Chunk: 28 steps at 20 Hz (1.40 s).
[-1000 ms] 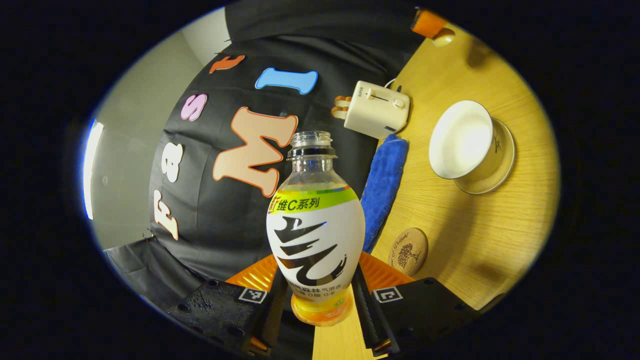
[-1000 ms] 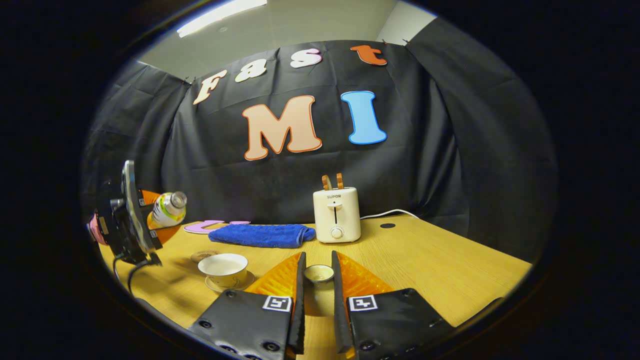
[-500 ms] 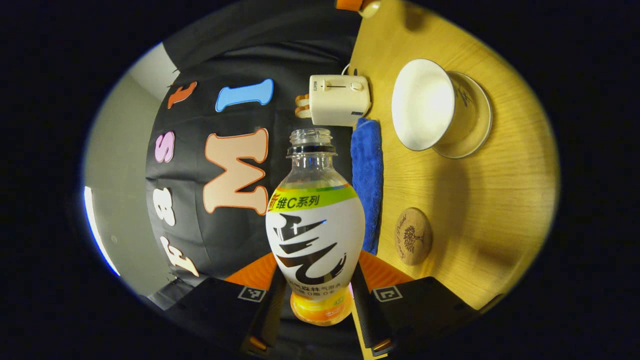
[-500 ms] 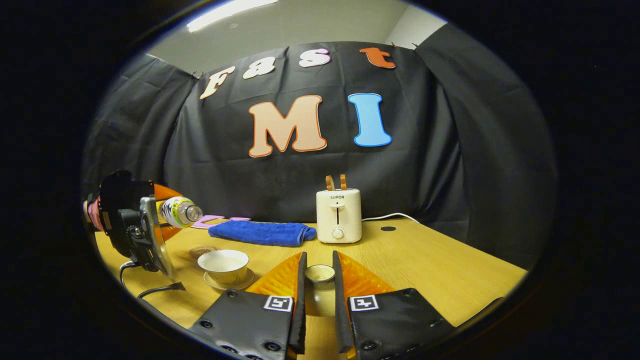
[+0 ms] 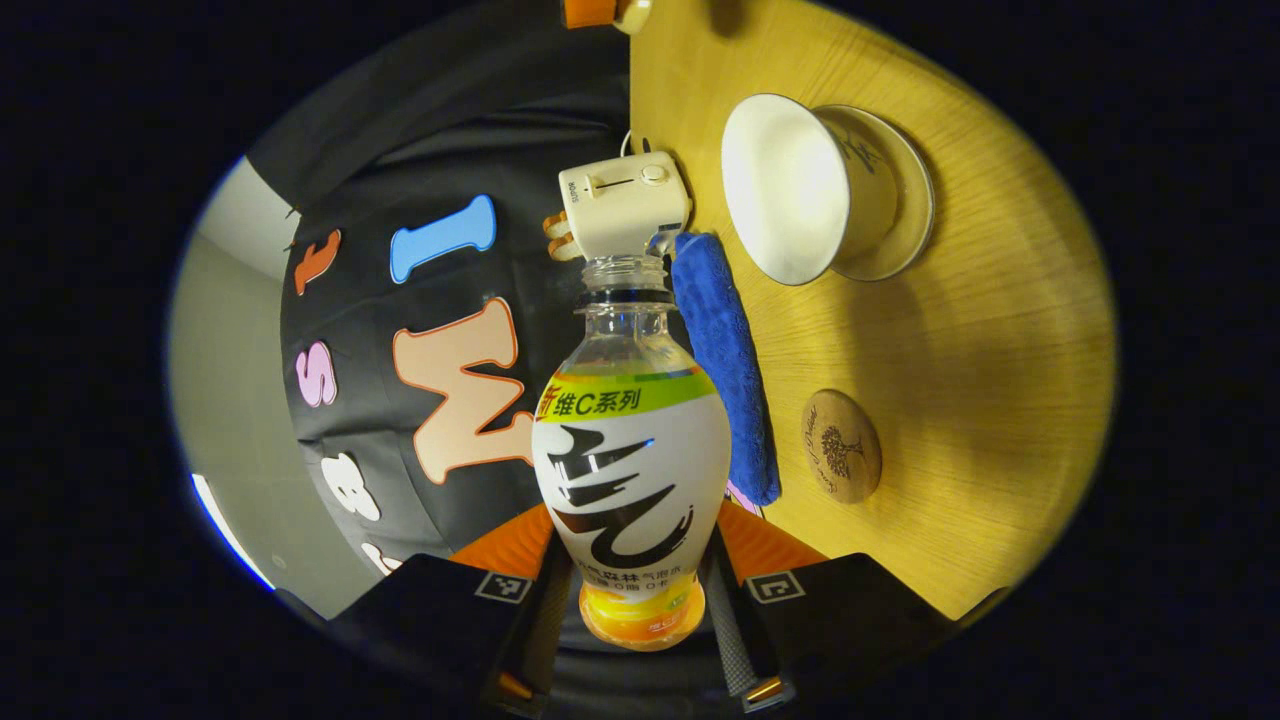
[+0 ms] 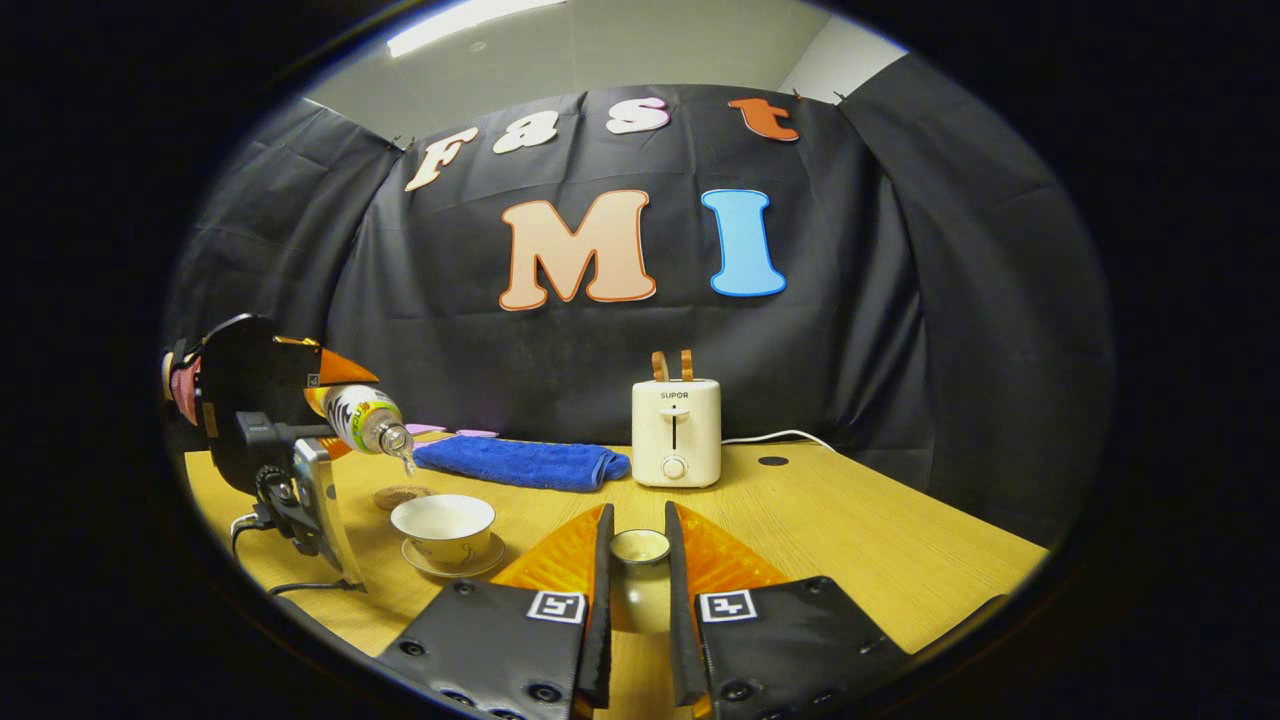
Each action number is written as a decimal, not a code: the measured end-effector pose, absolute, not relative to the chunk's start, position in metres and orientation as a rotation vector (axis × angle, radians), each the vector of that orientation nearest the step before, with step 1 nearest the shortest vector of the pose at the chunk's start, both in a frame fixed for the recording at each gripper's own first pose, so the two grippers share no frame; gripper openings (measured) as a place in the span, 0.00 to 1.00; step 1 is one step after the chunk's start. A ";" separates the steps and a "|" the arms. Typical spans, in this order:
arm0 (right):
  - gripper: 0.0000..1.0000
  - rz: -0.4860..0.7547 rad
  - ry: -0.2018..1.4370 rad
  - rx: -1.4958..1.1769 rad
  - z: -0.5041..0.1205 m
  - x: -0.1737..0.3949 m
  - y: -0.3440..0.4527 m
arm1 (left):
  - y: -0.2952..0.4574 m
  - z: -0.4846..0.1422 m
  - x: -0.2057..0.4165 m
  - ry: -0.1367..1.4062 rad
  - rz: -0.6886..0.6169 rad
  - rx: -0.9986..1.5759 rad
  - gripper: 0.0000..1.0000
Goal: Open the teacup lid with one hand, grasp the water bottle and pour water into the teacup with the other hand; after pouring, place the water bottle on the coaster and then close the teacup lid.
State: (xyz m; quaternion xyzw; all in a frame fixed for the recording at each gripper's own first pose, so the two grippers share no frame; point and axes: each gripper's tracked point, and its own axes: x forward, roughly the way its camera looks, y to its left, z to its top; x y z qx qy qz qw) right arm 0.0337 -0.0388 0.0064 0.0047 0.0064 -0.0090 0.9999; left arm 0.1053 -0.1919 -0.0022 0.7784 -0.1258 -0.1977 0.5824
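The left tongs (image 5: 632,610) are clenched on the lower body of an uncapped water bottle (image 5: 630,470), one finger pressing each side, in the left gripper view. The bottle is tipped over with its open mouth toward the teacup (image 5: 800,190), which sits lidless on its saucer (image 5: 905,200) on the wooden table (image 5: 980,340) at about one o'clock in that view. A round cork coaster (image 5: 841,446) lies bare on the table at about three o'clock from the bottle, with a folded blue towel (image 5: 725,370) between them and a cream toaster (image 5: 622,205) just past the bottle's mouth. In the right gripper view the right tongs (image 6: 636,600) grip the small teacup lid (image 6: 639,547) by its sides, both fingers closed against it, held low over the table at six o'clock. The bottle (image 6: 362,418) there hangs tilted, neck down, above and just left of the teacup (image 6: 443,522) at about eight o'clock, a drop of water showing at its mouth, with the left tongs' body (image 6: 255,410) behind it.
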 end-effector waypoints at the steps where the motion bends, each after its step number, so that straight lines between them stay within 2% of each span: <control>1: 0.27 -0.018 0.014 0.011 0.006 0.034 -0.039 | -0.193 -0.002 0.105 -0.298 -0.463 1.835 0.63; 28: 0.27 -0.017 0.010 0.010 0.002 0.040 -0.037 | -0.198 0.010 0.104 -0.336 -0.454 2.044 0.62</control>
